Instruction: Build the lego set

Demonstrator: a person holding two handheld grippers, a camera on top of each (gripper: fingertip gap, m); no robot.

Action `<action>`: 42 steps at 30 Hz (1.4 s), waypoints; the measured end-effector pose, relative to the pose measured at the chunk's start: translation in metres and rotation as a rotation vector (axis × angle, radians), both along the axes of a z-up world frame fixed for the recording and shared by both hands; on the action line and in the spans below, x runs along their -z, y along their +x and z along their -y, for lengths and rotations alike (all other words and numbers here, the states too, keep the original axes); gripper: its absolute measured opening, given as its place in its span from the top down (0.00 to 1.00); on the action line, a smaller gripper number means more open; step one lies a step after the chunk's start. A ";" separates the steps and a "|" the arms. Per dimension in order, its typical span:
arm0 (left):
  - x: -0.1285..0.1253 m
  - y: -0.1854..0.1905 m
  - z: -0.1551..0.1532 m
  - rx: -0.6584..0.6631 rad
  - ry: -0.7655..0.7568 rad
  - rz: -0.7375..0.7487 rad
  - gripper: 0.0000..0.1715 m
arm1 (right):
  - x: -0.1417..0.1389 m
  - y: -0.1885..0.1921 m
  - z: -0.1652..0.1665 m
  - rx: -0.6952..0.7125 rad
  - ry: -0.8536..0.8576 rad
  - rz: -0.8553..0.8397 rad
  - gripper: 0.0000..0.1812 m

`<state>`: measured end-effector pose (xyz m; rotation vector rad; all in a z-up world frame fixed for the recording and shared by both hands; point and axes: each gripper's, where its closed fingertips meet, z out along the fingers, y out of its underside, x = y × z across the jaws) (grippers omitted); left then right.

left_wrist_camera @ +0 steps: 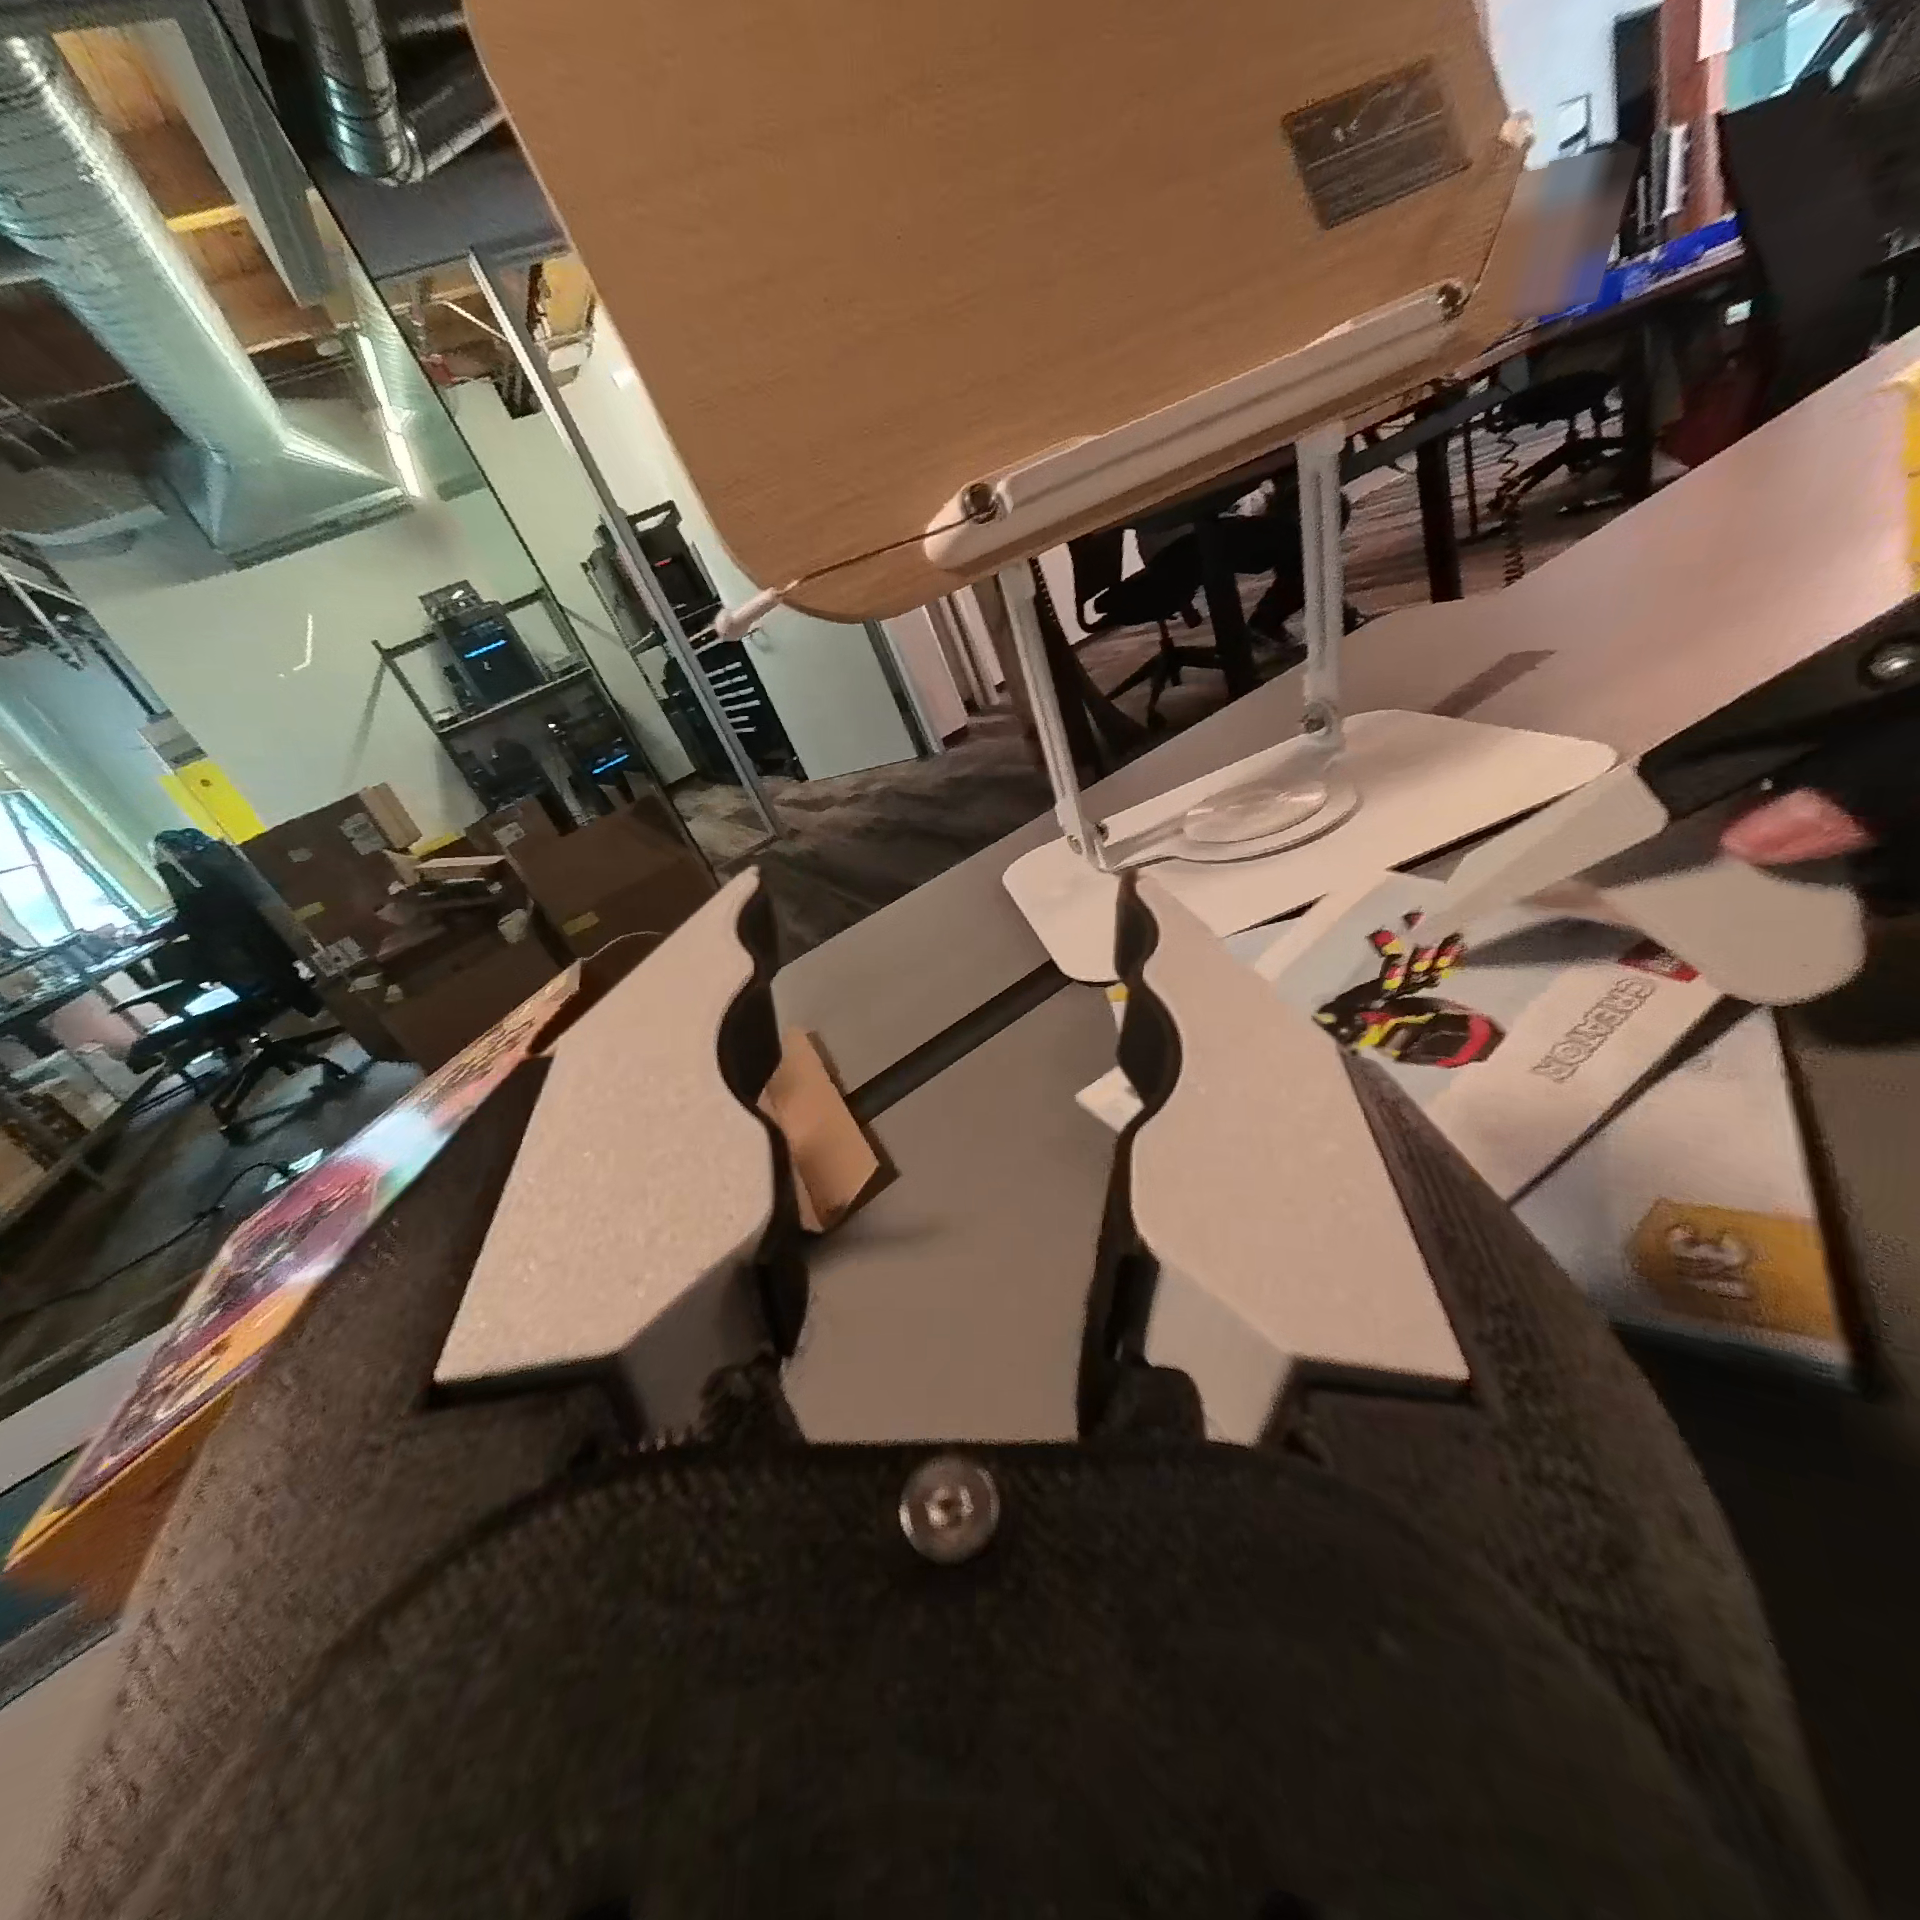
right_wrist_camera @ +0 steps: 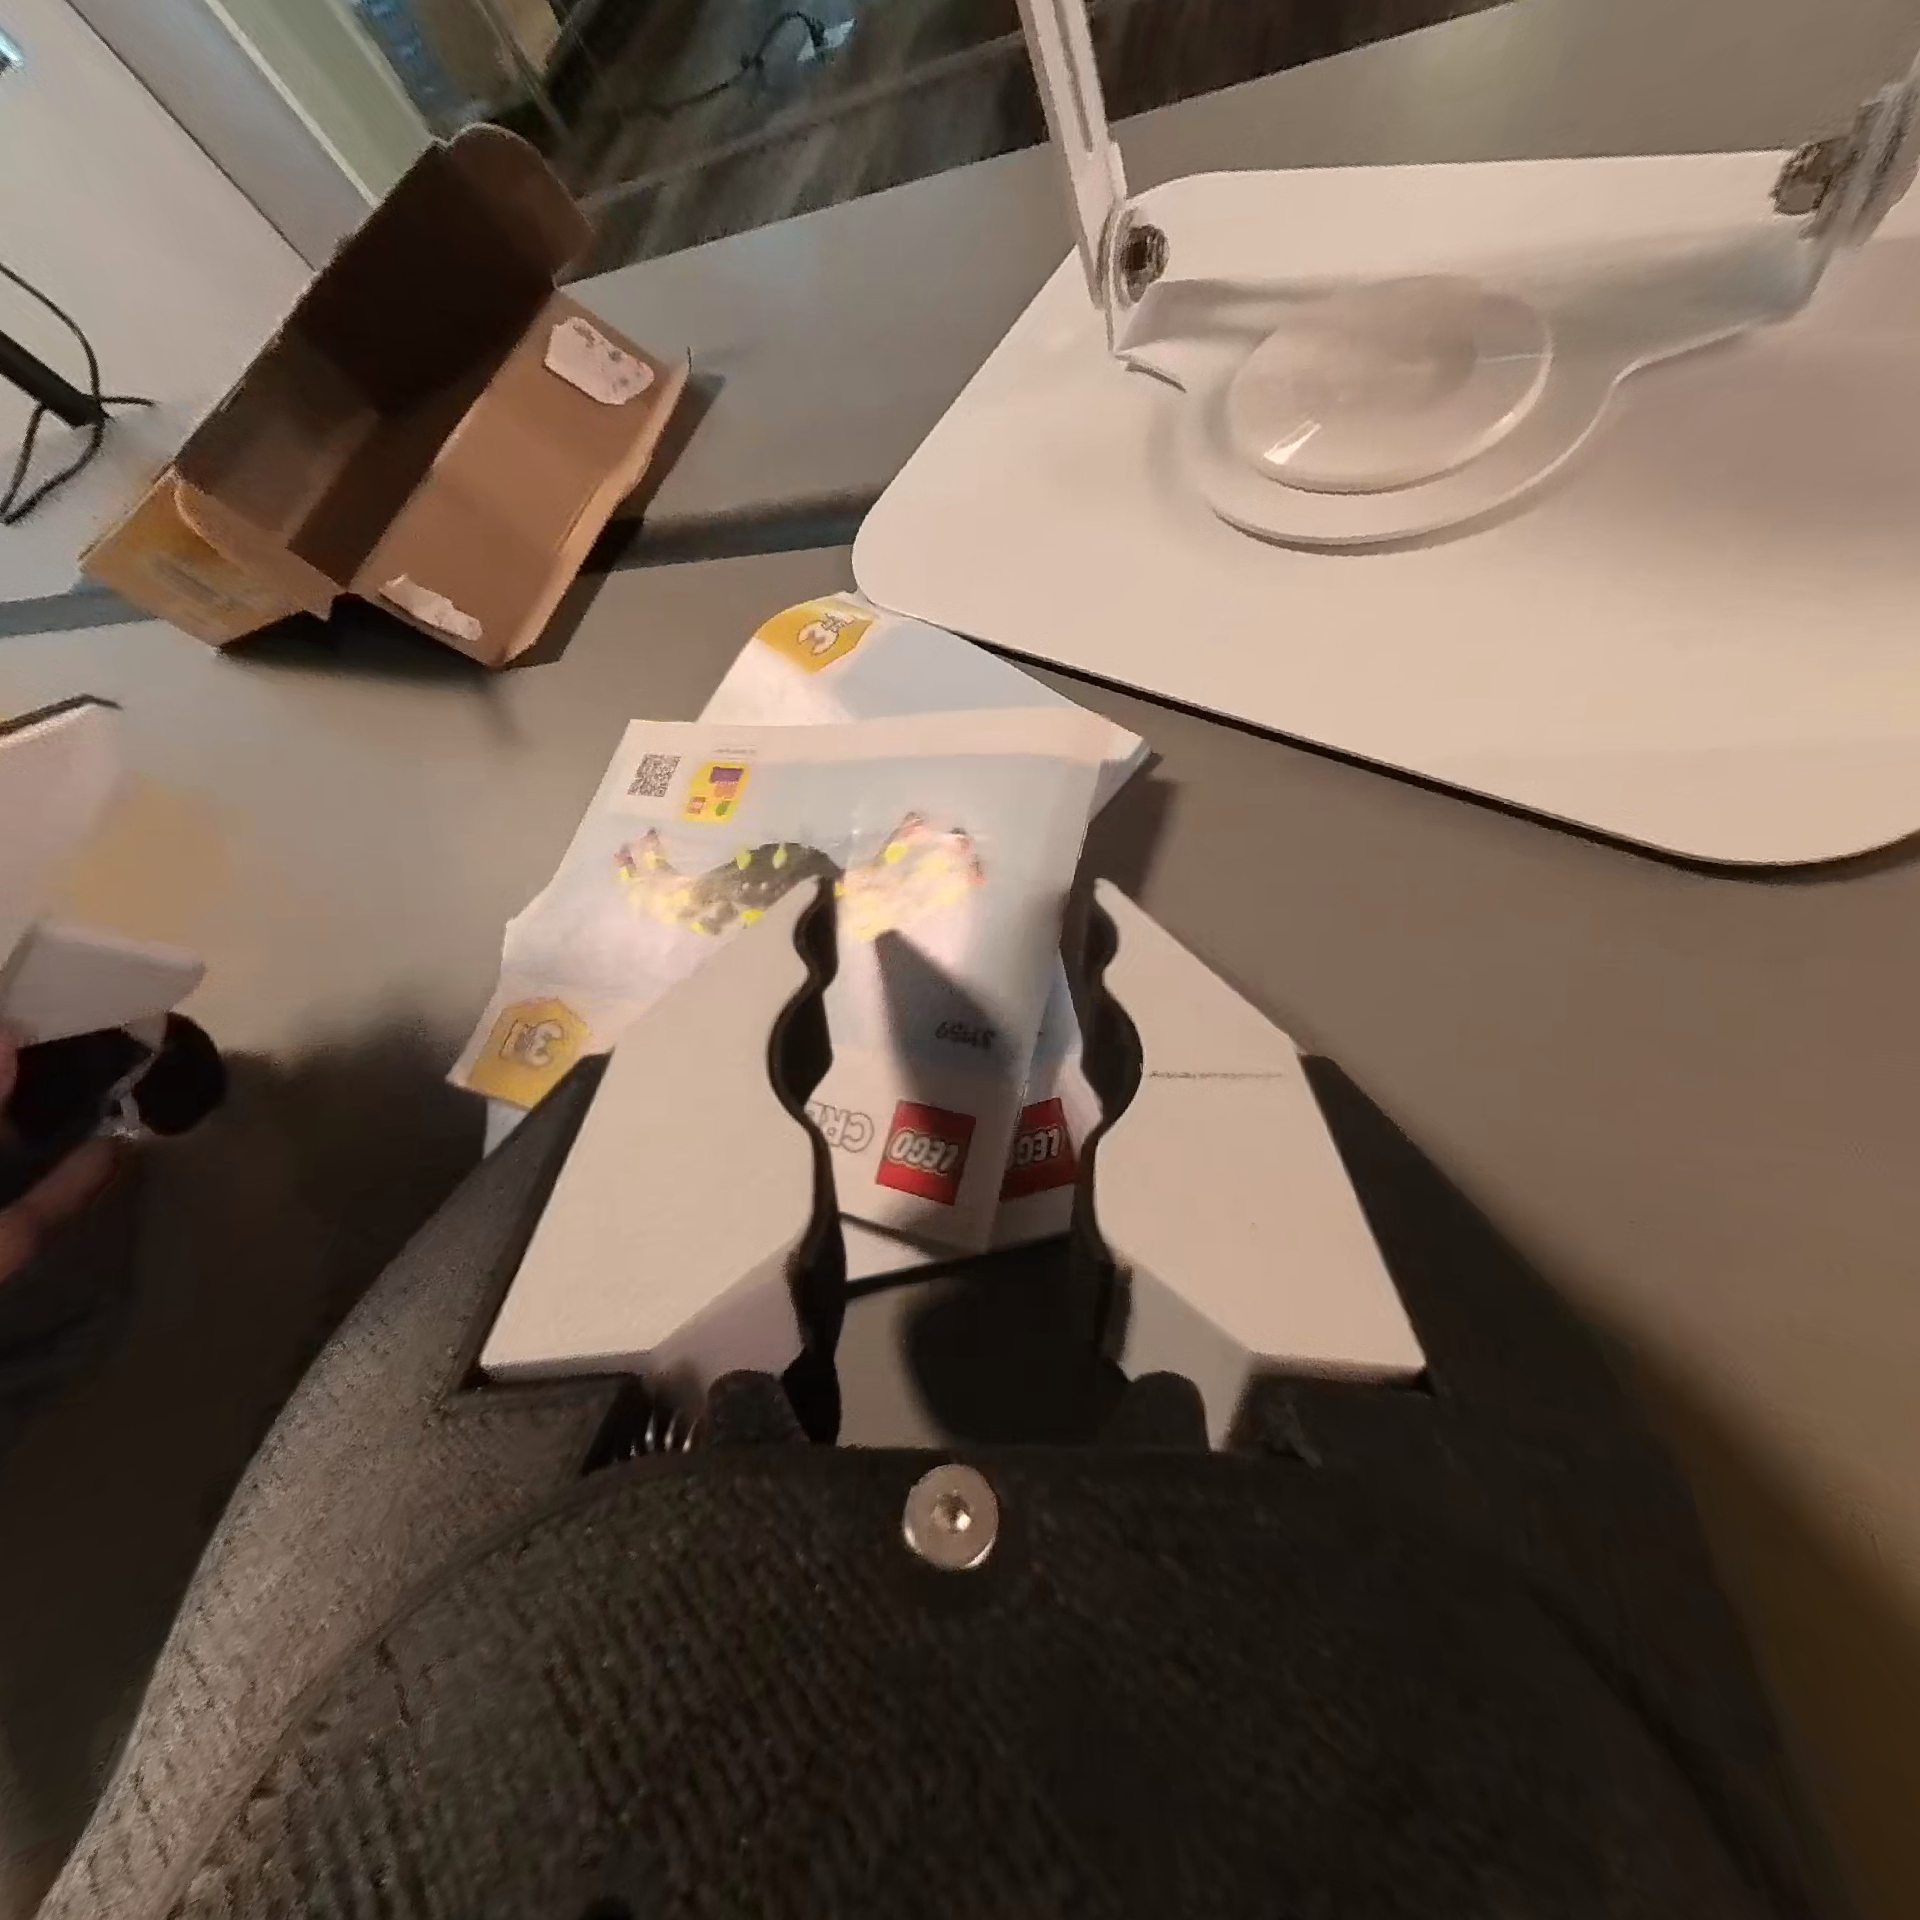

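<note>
The set box is opened and lies empty on the table. Instruction booklets are laid out beneath the right gripper (spread, holding nothing). The left gripper is likewise spread and empty. No bricks are seen; assembly is judged unstarted.

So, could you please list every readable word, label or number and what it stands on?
I won't quote writing, only where it stands.
Top instruction booklet: red logo, printed word, number, square code.
Lower instruction booklet: yellow badge, red logo.
Dark plate on the wooden board: too small to read.
Cardboard box: torn labels, blurred.
</note>
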<state>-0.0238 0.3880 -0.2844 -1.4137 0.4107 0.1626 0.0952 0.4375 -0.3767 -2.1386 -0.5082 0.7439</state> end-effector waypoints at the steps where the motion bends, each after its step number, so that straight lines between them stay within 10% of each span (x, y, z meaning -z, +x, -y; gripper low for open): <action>1: -0.001 0.002 0.002 0.019 0.004 0.014 0.63 | -0.001 -0.001 0.001 -0.014 -0.003 -0.010 0.78; 16: -0.004 0.012 0.008 0.121 -0.005 0.084 0.66 | -0.009 -0.060 0.088 -0.674 0.164 0.045 1.00; 23: 0.006 0.012 0.004 0.056 -0.033 -0.065 0.68 | -0.028 -0.037 0.045 -0.370 0.258 -0.011 0.78; 42: -0.005 0.012 0.008 0.102 0.015 0.028 0.70 | 0.013 -0.036 0.071 -0.424 0.170 0.271 0.73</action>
